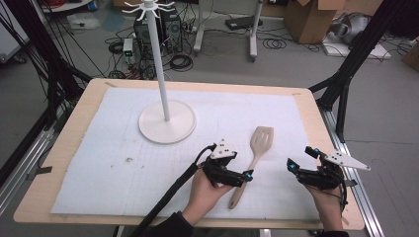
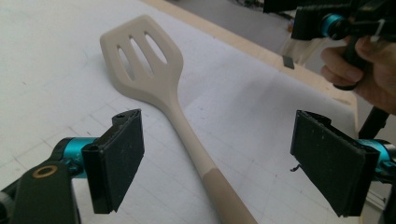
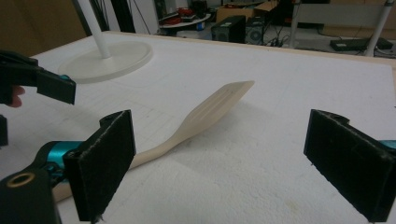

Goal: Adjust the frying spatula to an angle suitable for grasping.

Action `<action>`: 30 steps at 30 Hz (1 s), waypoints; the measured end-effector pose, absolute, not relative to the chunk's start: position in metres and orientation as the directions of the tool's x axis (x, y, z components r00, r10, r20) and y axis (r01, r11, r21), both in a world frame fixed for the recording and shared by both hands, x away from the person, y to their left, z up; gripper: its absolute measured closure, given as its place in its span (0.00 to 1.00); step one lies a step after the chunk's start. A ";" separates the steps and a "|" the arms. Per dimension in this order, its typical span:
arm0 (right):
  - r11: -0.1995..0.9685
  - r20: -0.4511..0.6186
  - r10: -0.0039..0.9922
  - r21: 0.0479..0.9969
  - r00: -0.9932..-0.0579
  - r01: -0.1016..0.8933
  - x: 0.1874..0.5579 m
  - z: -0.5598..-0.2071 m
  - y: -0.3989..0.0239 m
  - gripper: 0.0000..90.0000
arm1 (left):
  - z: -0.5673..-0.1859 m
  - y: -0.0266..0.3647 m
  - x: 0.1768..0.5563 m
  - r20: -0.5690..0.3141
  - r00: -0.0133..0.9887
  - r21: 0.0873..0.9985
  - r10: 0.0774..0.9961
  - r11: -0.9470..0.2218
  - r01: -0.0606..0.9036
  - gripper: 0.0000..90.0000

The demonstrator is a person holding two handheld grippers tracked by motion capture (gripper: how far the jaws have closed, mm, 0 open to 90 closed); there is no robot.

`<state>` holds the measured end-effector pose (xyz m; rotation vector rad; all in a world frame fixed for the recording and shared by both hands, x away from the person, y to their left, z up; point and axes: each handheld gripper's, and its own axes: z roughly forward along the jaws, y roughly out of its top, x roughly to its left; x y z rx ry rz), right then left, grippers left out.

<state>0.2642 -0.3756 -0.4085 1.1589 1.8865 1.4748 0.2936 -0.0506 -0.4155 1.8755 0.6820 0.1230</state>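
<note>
Even, soft overhead light; the white padded cloth (image 1: 108, 148) on the counter reads bright without glare. The cream slotted plastic spatula (image 2: 154, 74) casts a faint shadow. Both gripper views blur the near black claw pads (image 3: 100, 165).

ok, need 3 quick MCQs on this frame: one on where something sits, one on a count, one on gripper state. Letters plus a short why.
1. Where does the spatula lie?
A. flat on the white mat, between the two hand-held grippers
B. hung on the stand
C. on the floor

2. How many slots are in the spatula's blade?
A. one
B. three
C. five

3. What state is the left hand-held gripper in?
A. shut on the handle
B. shut on nothing
C. open, jaws either side of the handle

Answers:
1 A: the high view shows it on the white mat, right of the stand, with the right hand-held gripper beyond it.
2 B: three slots show in the left gripper view.
3 C: both pads stand clear of the handle.
</note>
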 end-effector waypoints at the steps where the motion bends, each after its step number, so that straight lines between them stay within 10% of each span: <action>1: 0.060 0.129 0.840 0.943 -0.528 0.326 0.264 -0.409 -0.375 0.09 | -0.417 -0.053 0.294 -0.227 0.825 0.878 0.518 -0.256 0.403 0.22; 30: 0.058 0.135 0.841 0.940 -0.524 0.336 0.265 -0.410 -0.376 0.09 | -0.442 -0.101 0.295 -0.046 0.799 0.757 0.600 -0.501 0.419 0.68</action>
